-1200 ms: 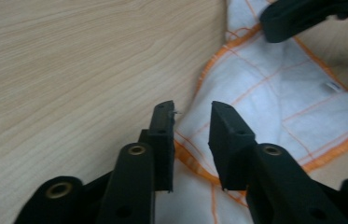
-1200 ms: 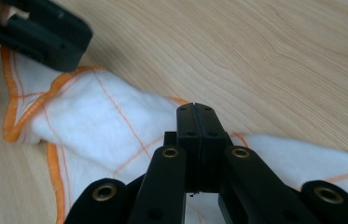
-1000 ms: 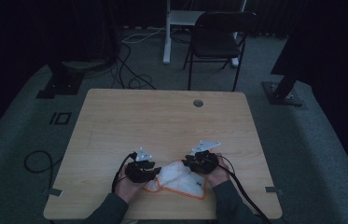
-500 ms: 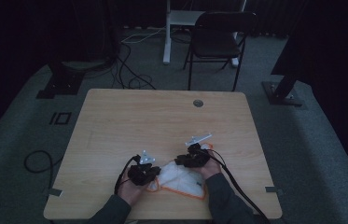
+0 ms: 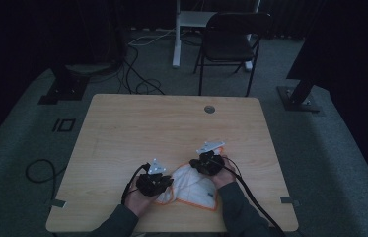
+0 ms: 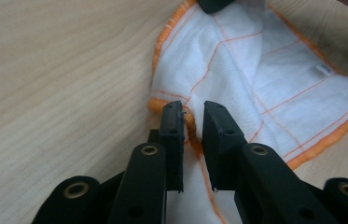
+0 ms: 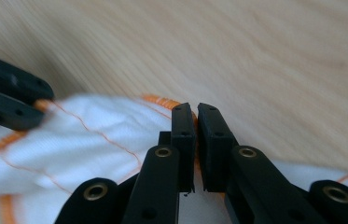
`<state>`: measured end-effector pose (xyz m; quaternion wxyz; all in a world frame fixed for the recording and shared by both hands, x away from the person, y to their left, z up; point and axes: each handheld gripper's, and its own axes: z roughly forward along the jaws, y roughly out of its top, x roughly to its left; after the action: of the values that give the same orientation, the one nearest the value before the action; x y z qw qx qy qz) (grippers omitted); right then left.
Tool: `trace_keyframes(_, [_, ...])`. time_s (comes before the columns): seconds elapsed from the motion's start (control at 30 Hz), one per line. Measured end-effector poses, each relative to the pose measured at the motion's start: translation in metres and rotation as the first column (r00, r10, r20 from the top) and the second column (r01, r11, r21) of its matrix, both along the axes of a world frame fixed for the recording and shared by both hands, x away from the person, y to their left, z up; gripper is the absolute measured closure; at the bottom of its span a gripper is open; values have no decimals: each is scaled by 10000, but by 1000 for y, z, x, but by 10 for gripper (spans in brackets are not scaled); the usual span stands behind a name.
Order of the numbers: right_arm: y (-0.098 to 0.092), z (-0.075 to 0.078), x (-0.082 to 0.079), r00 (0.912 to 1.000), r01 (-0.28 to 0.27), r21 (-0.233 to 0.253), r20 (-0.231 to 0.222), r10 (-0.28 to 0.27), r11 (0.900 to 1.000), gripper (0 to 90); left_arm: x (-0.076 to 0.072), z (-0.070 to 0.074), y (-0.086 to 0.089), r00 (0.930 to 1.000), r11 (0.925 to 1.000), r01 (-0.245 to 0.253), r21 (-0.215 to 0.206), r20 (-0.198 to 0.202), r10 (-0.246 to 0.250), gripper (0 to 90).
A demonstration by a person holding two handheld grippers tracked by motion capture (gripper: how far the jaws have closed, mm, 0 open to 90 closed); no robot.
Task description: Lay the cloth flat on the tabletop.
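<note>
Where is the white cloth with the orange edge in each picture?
High view: the cloth lies near the table's front edge, between the left gripper and the right gripper.
Left gripper view: the cloth spreads over the upper right, its hem between the jaws.
Right gripper view: the cloth lies lower left, its hem pinched in the jaws.
Shared landmark: the orange hem.

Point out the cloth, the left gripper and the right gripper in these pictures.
cloth [image 5: 194, 187], high view, on its white middle.
left gripper [image 6: 193, 122], left gripper view, midway between its fingertips.
right gripper [image 7: 195, 116], right gripper view, midway between its fingertips.
</note>
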<state>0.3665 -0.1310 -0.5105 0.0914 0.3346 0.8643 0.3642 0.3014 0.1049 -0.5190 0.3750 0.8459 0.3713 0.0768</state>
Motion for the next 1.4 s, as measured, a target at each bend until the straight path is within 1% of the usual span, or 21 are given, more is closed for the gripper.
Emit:
trace_keyframes(0.1, [2,-5,-1,9999,-14,-422,-113,9,9991,858,3,-2,0,9998,9999,100,-23,-170,-100,773])
trace_keyframes(0.2, [2,-4,-2,9999,40,-517,-102,-45,9987,851,4,-4,-2,9993,9997,230,39,-297,-228,774])
trace_keyframes(0.23, [1,-3,-2,9999,70,-490,-90,-75,9988,851,4,-4,-3,9995,9996,245,104,-208,-242,801])
trace_keyframes(0.3, [1,-2,-2,9999,118,-288,-59,-120,9995,851,6,-4,0,9996,9999,139,-32,-225,-140,867])
trace_keyframes(0.4, [3,1,-1,9998,106,39,170,-106,9999,853,12,0,7,9996,9995,-247,-171,-107,246,884])
trace_keyframes(0.57, [4,10,6,9988,280,847,387,-314,9960,855,23,20,24,9945,9948,-899,-468,498,922,890])
trace_keyframes(0.67, [7,16,9,9957,197,1250,876,-308,9920,856,26,32,29,9850,9907,-1238,-558,1140,1295,890])
trace_keyframes(0.7, [7,18,10,9932,121,1420,1131,-283,9898,856,26,33,29,9817,9888,-1343,-645,1274,1416,889])
trace_keyframes(0.73, [8,18,11,9911,101,1496,1299,-298,9887,855,27,32,29,9824,9897,-1306,-589,1271,1372,889])
trace_keyframes(0.77, [8,16,13,9905,135,1449,1333,-331,9894,855,28,28,27,9861,9913,-1228,-475,1071,1273,888])
trace_keyframes(0.8, [9,14,15,9923,156,1280,1196,-311,9916,854,30,21,24,9912,9935,-1116,-240,694,1130,886])
trace_keyframes(0.83, [10,10,17,9952,258,935,914,-344,9953,852,32,11,20,9948,9950,-994,73,223,993,880])
trace_keyframes(0.87, [11,5,19,9969,337,581,688,-377,9977,850,34,2,17,9957,9958,-891,195,-221,895,879])
trace_keyframes(0.93, [13,-4,19,9988,343,-72,348,-341,9994,848,35,-13,13,9940,9966,-711,405,-804,742,875])
trace_keyframes(0.97, [15,-7,18,9989,335,-378,350,-321,9987,848,34,-14,12,9939,9977,-650,173,-877,663,870])
trace_keyframes(1.07, [18,-11,16,9989,306,-760,377,-278,9966,844,33,-11,9,9947,9983,-488,327,-889,515,835])
trace_keyframes(1.13, [18,-11,15,9990,311,-809,348,-284,9962,840,34,-9,10,9952,9984,-485,286,-838,508,804])
trace_keyframes(1.2, [17,-10,15,9991,302,-797,317,-278,9964,837,35,-6,12,9956,9980,-626,71,-688,630,755])
trace_keyframes(1.3, [17,-10,14,9993,256,-932,302,-228,9953,836,40,-1,14,9953,9961,-870,-150,-452,862,722])
trace_keyframes(1.33, [17,-10,14,9992,237,-945,328,-207,9952,836,42,-1,14,9944,9950,-976,-214,-417,966,710])
trace_keyframes(1.4, [17,-11,13,9993,231,-936,329,-201,9953,836,48,-1,15,9921,9927,-1154,-347,-531,1135,683])
